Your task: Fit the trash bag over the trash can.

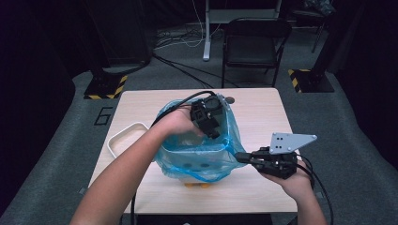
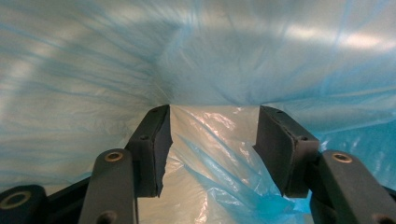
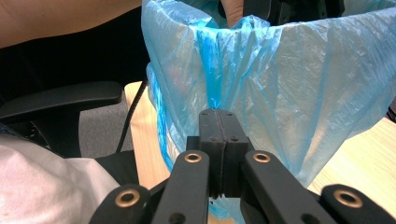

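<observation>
A large dark numeral "6" [image 1: 103, 115] stands marked on the grey carpet floor [image 1: 56, 140], just beside the far left corner of the light wooden table [image 1: 253, 108]. No other writing is legible.

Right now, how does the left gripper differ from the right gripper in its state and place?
The left gripper has its jaws apart, with loose blue bag film between them, while the right gripper is shut on the bag's rim. The left gripper reaches down inside the bag; the right gripper is outside, at its side. Both work on the same bag.
</observation>
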The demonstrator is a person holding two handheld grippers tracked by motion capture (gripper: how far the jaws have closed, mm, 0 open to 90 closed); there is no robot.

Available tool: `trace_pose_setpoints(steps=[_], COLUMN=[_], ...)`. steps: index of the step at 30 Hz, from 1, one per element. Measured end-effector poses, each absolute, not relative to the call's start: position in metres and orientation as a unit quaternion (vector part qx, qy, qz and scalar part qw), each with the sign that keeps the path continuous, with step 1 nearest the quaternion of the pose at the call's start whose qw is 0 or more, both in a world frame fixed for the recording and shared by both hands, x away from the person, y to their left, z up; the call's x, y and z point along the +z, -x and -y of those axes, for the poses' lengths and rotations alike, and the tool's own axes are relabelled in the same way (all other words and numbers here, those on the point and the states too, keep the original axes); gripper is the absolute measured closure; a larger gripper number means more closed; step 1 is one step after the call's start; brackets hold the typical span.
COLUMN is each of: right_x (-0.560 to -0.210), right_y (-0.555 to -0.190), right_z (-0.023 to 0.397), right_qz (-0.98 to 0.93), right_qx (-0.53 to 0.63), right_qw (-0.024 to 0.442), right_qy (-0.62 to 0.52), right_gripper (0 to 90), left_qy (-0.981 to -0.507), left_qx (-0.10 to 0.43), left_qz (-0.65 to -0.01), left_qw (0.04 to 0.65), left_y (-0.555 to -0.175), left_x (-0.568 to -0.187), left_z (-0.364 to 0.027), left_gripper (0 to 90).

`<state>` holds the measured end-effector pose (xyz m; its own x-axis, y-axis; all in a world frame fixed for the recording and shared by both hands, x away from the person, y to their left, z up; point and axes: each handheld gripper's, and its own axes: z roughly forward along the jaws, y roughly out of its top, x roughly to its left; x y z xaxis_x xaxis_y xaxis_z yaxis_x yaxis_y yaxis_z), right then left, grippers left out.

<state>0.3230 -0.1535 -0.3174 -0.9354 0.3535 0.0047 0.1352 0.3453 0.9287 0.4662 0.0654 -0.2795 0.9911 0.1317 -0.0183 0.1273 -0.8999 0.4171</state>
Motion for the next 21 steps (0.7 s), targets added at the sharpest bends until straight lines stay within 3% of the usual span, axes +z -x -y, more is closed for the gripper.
trace_pose_setpoints(steps=[6, 10, 21], right_x=[-0.318, -0.318, -0.318], right_y=[-0.323, -0.323, -0.323], right_z=[0.154, 0.155, 0.155], right_qz=[-0.814, -0.813, -0.813], right_qx=[0.552, 0.553, 0.551], right_qw=[0.099, 0.100, 0.102], right_qy=[-0.152, -0.153, -0.157], right_gripper=[90.0, 90.0, 90.0], left_qy=[-0.970, -0.962, -0.959], left_qx=[0.028, 0.041, 0.028], left_qz=[-0.061, -0.081, -0.121], left_qw=[0.233, 0.257, 0.256], left_y=[-0.457, -0.452, -0.455], left_x=[-0.252, -0.233, -0.241], left_z=[-0.073, -0.100, -0.144], left_gripper=[42.9, 44.3, 45.5])
